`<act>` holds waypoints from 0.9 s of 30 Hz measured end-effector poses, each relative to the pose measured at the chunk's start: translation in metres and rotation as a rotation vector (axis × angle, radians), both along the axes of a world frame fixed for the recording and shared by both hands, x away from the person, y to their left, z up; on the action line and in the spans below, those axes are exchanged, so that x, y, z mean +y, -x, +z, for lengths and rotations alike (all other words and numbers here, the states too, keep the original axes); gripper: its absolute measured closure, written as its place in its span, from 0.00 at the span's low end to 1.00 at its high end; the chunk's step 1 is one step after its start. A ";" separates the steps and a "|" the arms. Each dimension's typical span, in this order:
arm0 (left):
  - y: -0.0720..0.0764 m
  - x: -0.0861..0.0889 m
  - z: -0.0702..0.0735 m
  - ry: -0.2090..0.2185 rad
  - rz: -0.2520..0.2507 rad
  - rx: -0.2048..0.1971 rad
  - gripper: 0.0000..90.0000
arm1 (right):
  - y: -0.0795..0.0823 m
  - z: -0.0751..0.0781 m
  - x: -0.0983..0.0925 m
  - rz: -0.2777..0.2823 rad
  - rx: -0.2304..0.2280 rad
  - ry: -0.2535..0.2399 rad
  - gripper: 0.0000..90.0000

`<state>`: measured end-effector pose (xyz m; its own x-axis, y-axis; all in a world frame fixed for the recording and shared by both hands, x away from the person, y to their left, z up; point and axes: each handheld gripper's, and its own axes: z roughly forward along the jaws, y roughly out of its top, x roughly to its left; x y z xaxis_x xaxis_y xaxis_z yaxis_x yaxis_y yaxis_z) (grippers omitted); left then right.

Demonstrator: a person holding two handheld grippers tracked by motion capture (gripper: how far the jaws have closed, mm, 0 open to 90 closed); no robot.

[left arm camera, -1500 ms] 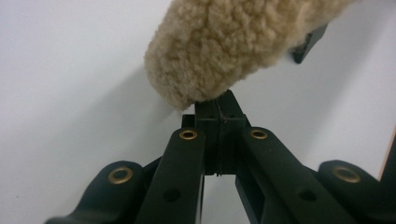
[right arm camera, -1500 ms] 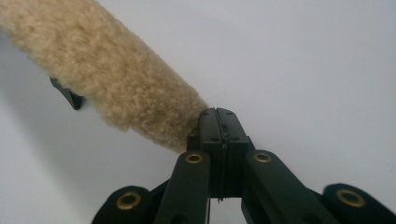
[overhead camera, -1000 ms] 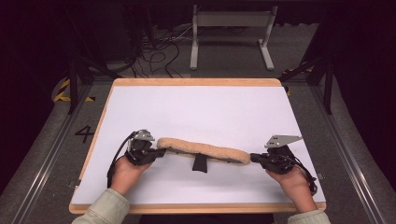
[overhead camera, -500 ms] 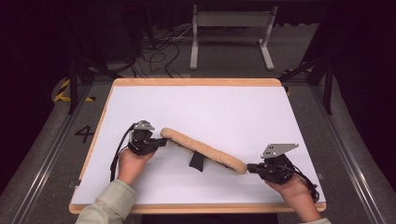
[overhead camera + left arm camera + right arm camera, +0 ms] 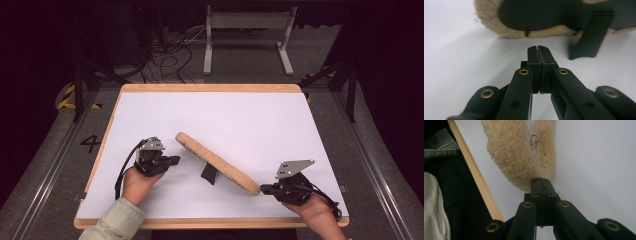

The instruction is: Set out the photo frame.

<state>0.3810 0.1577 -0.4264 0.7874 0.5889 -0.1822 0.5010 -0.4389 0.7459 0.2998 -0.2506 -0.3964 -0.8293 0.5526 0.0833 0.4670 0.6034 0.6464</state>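
A long beige fleece pad [image 5: 220,165] with a black back stands on edge, running diagonally across the white board [image 5: 250,115]. A black strut [image 5: 209,173] props it on the near side. My left gripper [image 5: 176,160] is shut and empty, a short gap from the pad's far-left end. In the left gripper view its tips [image 5: 538,48] point at the pad's black back [image 5: 544,15] and the strut [image 5: 589,35]. My right gripper [image 5: 263,189] is shut, its tips [image 5: 541,181] touching the fleece [image 5: 511,152] at the pad's near-right end, with nothing visibly pinched.
The board's wooden rim [image 5: 210,88] frames the white surface, and its front edge lies close to both hands. Beyond the table stand a grey metal frame [image 5: 247,30] and floor cables [image 5: 160,55]. A painted 4 [image 5: 90,143] marks the floor at left.
The pad has swung from lying straight across to a diagonal, left end farther, right end nearer. The left gripper has come off the pad's end. The right gripper drew back toward the front right.
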 end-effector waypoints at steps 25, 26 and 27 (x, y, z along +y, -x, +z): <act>0.045 -0.065 -0.002 0.026 -0.363 0.024 1.00 | 0.001 -0.007 0.014 0.014 0.009 0.034 1.00; 0.047 -0.072 -0.005 0.007 -0.370 0.007 1.00 | 0.001 -0.008 0.013 0.009 0.007 0.034 1.00; 0.047 -0.077 -0.008 0.008 -0.376 0.007 1.00 | 0.000 -0.009 0.013 0.007 0.009 0.033 1.00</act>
